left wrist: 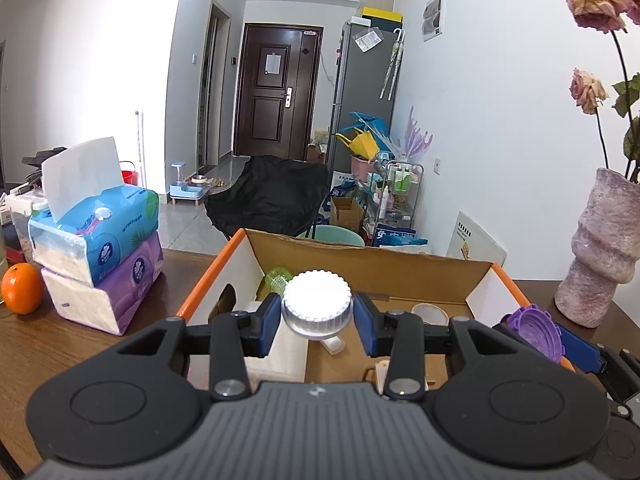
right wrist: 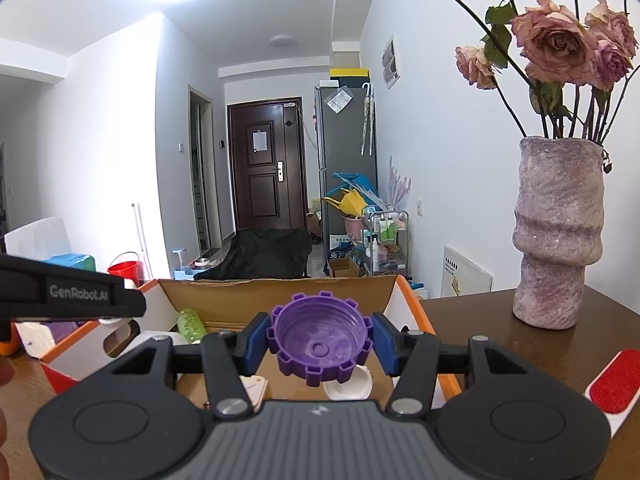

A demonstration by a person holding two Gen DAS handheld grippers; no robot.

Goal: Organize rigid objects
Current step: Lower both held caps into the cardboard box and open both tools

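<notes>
The left gripper [left wrist: 318, 312] pinches a round white ridged cap [left wrist: 317, 300]. The right gripper [right wrist: 320, 344] pinches a bumpy purple plastic lid [right wrist: 320, 340]. Both hang over the near cardboard box [left wrist: 360, 264], which holds a green bottle [right wrist: 190, 322] on its far left.

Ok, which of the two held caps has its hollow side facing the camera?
The purple cap in the right hand-held gripper: its open inside shows. The white cap in the left hand-held gripper shows its closed top.

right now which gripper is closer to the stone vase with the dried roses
Right. The right gripper, holding the purple cap over the cardboard box, is the one beside the vase. The left gripper, holding the white cap, sits farther off, across the box.
</notes>
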